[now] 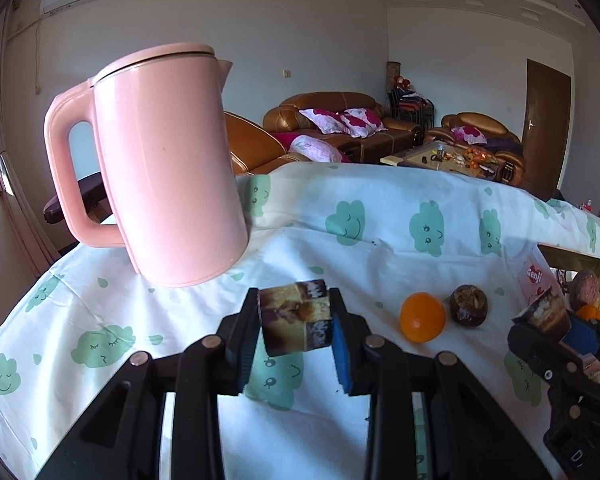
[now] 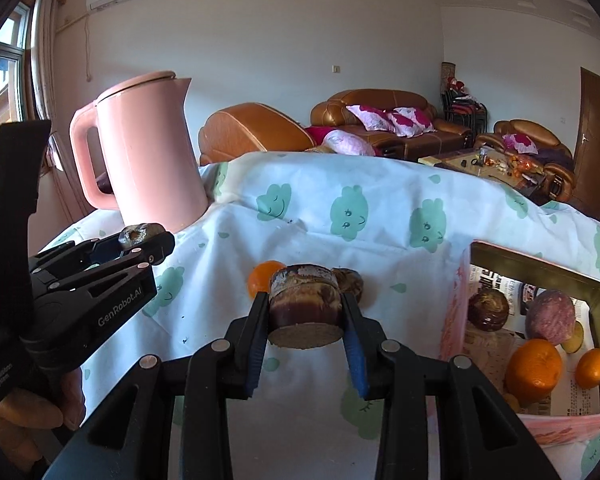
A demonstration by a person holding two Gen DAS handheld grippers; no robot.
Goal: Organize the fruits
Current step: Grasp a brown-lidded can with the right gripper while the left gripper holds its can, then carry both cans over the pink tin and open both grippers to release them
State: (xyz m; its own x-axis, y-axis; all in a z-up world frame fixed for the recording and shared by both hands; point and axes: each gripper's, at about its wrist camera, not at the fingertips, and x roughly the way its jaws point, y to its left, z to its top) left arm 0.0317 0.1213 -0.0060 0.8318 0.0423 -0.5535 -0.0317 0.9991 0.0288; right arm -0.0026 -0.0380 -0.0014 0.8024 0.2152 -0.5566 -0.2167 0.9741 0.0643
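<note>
My left gripper (image 1: 295, 322) is shut on a dark brown-and-yellow fruit piece (image 1: 296, 316), held above the cloth; it also shows in the right wrist view (image 2: 140, 240). My right gripper (image 2: 305, 320) is shut on a dark purple cut fruit piece (image 2: 305, 308), and shows at the right in the left wrist view (image 1: 556, 320). An orange (image 1: 422, 317) and a brown mangosteen (image 1: 469, 305) lie on the cloth between the grippers. The open box (image 2: 598, 304) to the right holds oranges (image 2: 534, 368), a mangosteen (image 2: 488, 309) and a purple fruit (image 2: 550, 314).
A tall pink kettle (image 1: 168, 168) stands at the back left of the table, close to my left gripper. The white cloth with green clouds (image 2: 380, 216) covers the table. Sofas and a coffee table are far behind.
</note>
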